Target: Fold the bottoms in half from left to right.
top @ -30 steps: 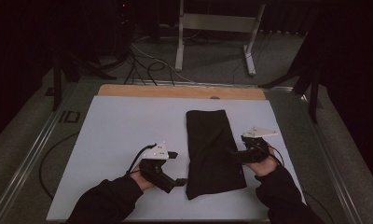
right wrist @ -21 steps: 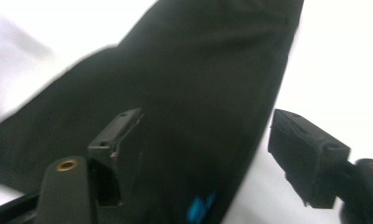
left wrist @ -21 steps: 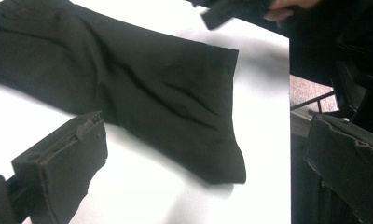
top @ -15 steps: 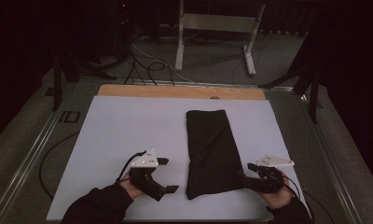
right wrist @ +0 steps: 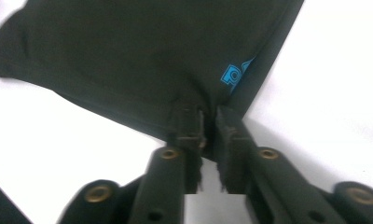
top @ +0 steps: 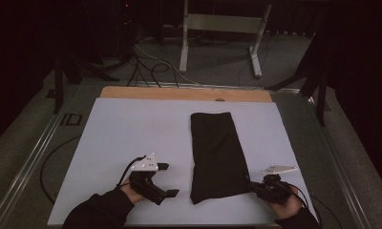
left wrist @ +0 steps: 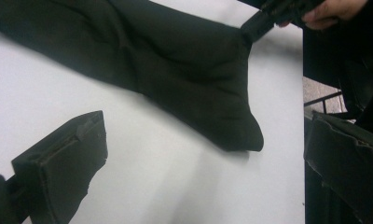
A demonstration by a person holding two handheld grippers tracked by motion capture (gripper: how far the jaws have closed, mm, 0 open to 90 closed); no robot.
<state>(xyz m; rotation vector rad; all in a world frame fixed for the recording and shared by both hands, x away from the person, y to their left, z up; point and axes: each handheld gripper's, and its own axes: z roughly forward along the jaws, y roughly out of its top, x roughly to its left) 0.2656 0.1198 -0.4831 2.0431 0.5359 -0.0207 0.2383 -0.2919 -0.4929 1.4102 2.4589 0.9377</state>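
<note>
A black folded cloth (top: pixel 217 152) lies lengthwise on the white table (top: pixel 132 129), right of centre. My right gripper (top: pixel 250 184) sits at its near right corner; its jaws have just been closing and now pinch the cloth's edge (right wrist: pixel 128 56) beside a blue printed logo (right wrist: pixel 233 72). In the right gripper view the right gripper (right wrist: pixel 209 126) has fabric bunched between its pads. My left gripper (top: pixel 168 180) rests open on the table left of the cloth's near left corner (left wrist: pixel 175 60). In the left gripper view the left gripper (left wrist: pixel 201 163) has bare table between its jaws, and the right gripper (left wrist: pixel 259 25) shows at the far corner.
A wooden strip (top: pixel 179 94) runs along the table's far edge, and a metal rail (top: pixel 31 157) borders its left side. Beyond the table a grey metal stand (top: pixel 217 28) and loose cables (top: pixel 146 62) sit on the dark floor.
My right gripper has slid from the cloth's right edge down to its near right corner and shut on it. My left gripper has drawn slightly toward the near edge, still open.
</note>
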